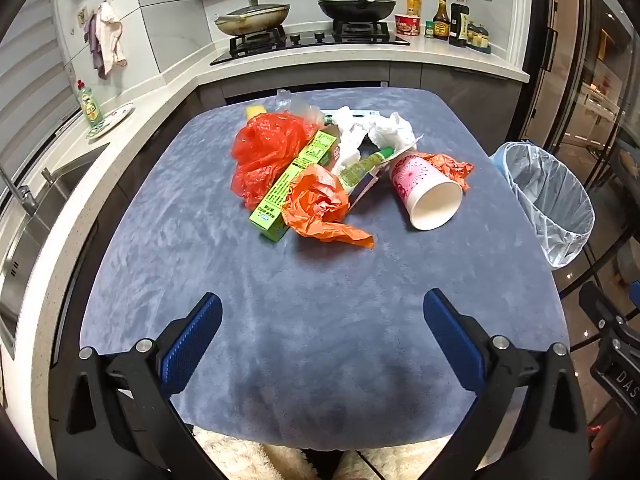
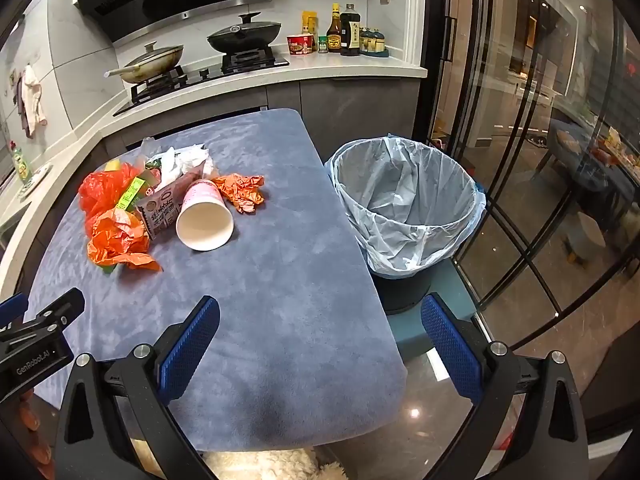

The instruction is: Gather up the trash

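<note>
on the far half of the blue cloth (image 1: 320, 320) lies a heap of trash, all pieces close together. at the left of the heap is a red bag (image 1: 266, 152), and just beside it a long green box (image 1: 292, 180) lies slanted, with a crumpled orange bag (image 1: 320, 204) partly over its near end. behind them are white tissues (image 1: 372, 132) and a green tube (image 1: 366, 164). at the right side of the heap a pink cup (image 1: 424, 192) lies on its side, its open mouth toward the near right, and a small orange scrap (image 1: 452, 168) touches it at the far side. in the right wrist view a brown carton (image 2: 160, 210) lies just left of the cup.

right of the table stands a bin (image 2: 404, 200) with a pale blue liner, its rim near the table edge.

the left gripper (image 1: 322, 332) hovers over the near part of the cloth, fingers spread wide, holding nothing, well apart from the heap. the right gripper (image 2: 320, 336) is over the near right edge of the cloth, also wide and holding nothing; its right finger (image 2: 448, 344) is beyond the edge, near the bin.

far behind, two pans (image 1: 252, 16) sit on a stove (image 1: 312, 38), with bottles (image 1: 452, 20) at the right.
</note>
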A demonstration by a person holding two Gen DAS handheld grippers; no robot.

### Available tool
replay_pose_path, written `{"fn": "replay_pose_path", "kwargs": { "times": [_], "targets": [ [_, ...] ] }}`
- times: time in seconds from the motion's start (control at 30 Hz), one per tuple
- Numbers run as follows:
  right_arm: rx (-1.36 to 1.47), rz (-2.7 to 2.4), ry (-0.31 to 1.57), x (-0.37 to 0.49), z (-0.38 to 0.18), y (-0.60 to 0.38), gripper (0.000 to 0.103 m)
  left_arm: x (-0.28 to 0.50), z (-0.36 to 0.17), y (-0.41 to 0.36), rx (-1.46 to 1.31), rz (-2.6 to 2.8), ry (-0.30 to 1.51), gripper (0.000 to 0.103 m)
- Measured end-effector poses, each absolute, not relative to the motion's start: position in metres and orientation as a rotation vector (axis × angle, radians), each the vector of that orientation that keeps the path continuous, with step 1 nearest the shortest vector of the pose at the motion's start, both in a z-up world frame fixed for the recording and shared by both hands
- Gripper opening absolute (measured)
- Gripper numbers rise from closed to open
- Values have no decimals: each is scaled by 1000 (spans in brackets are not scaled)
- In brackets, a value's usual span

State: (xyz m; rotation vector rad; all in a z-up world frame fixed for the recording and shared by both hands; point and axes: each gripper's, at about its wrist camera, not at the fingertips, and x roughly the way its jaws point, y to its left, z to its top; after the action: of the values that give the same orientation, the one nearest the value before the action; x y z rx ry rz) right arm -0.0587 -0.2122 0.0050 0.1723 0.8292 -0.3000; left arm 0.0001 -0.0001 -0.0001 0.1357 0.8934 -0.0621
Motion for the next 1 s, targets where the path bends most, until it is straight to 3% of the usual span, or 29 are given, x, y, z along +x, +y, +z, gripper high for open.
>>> {"fn": "replay_pose_path", "kwargs": {
  "times": [1.0],
  "targets": [
    [162, -287, 818, -58, 7, -206, 97, -1, 4, 1, 134, -54, 881, 96]
  ]
}}
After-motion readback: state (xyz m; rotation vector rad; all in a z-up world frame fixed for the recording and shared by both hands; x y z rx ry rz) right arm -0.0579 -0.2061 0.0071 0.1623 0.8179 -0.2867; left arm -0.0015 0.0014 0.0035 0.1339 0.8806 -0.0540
